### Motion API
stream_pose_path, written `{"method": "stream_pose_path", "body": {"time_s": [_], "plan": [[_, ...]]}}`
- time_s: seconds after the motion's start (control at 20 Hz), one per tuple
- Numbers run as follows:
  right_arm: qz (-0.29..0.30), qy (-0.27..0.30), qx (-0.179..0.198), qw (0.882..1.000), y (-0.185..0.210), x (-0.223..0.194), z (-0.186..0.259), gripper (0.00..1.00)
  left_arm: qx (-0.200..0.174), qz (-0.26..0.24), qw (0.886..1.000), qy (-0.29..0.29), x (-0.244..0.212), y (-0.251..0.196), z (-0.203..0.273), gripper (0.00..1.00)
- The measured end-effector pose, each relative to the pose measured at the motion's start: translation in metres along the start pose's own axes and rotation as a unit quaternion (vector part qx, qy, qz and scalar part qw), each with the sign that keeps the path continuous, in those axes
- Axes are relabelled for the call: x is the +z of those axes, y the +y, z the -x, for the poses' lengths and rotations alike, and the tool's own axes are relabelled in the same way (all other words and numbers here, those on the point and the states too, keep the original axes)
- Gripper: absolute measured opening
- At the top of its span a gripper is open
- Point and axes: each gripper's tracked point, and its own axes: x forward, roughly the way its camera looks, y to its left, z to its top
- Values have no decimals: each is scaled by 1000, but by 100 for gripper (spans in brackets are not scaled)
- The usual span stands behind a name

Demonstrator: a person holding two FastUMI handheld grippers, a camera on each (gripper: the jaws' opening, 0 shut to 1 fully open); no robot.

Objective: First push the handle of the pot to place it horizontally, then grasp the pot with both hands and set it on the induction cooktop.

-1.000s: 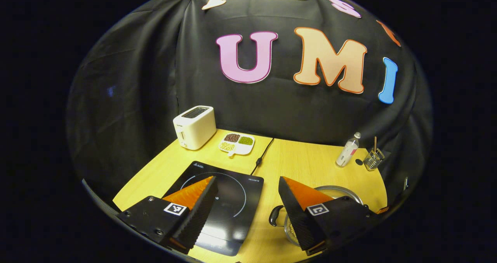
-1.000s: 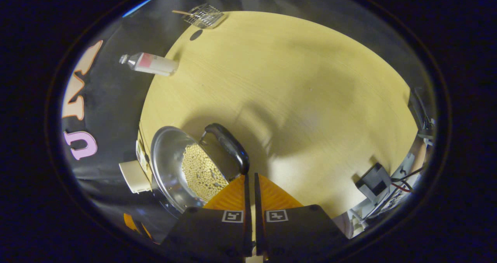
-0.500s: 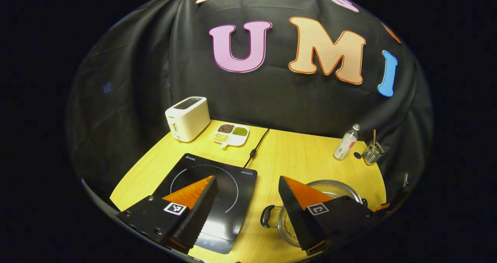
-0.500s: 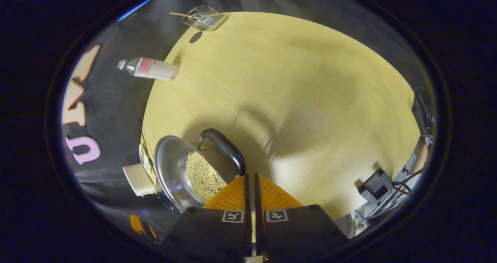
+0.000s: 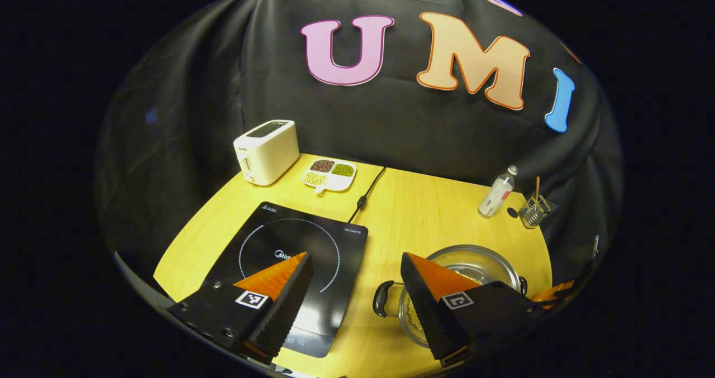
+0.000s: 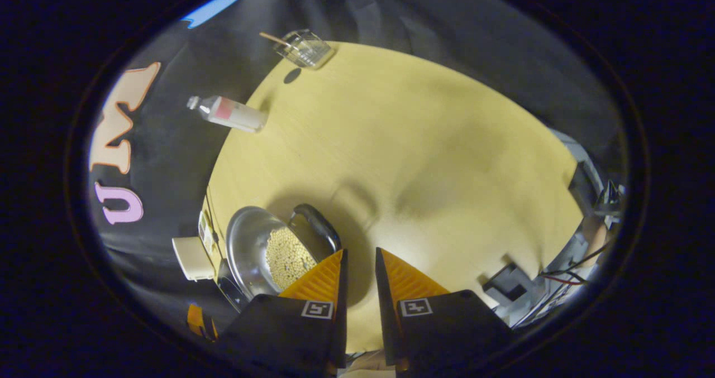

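The pot (image 5: 475, 266) sits on the counter (image 5: 413, 210) near its front right corner, just right of the cooktop (image 5: 290, 255) and apart from it, with pale beans in its bottom. It has two black handles: one (image 5: 381, 298) points toward the cooktop, the other (image 6: 318, 228) lies on the far side, by your right claw (image 6: 357, 266).

In the left gripper view, your left claw (image 5: 354, 272) hangs released, jaws wide apart. One finger is over the cooktop's front half, the other over the pot's near rim; neither touches anything that you can make out.

In the right gripper view, your right claw is parted only a little, a narrow gap between the jaws, gripping nothing. Its tip is just beside the pot's handle; whether it touches cannot be told.

Outward, a strip of bare counter runs between pot and cooktop. The cooktop's front edge lies close to the counter's front edge. Behind the pot, the counter's middle and right side are bare wood.

Along the back edge stand one toaster (image 5: 266, 152), one four-part dish (image 5: 328, 174) of beans, one cord (image 5: 368, 194), one bottle (image 5: 496, 192) and one wire basket (image 5: 533, 211) at the right corner.
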Motion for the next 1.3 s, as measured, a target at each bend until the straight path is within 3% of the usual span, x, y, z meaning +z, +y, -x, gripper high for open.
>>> {"method": "stream_pose_path", "body": {"time_s": [0.05, 0.2, 0.35, 0.45, 0.5, 0.55, 0.8, 1.3], "plan": [[18, -13, 4, 1000, 3, 6, 4, 29, -10, 0, 1000, 12, -6, -3, -1, 97], [73, -35, 21, 997, 21, 29, 12, 84, -30, -3, 998, 58, -24, -3, -10, 96], [99, -45, 55, 993, 49, 40, 14, 100, -49, 1, 993, 108, -39, -4, -21, 96], [115, -41, 70, 990, 61, 41, 10, 100, -68, 0, 987, 147, -54, -10, -29, 96], [124, -36, 75, 989, 64, 41, 6, 93, -79, 0, 983, 166, -60, -15, -32, 96], [133, -27, 77, 988, 64, 40, 4, 100, -86, 1, 979, 183, -66, -19, -35, 96], [199, 41, 77, 976, 55, 23, -21, 100, -110, -19, 960, 258, -91, -37, -48, 96], [238, 142, 93, 956, 55, -5, -59, 98, -99, -22, 930, 352, -131, -52, -75, 91]]}}
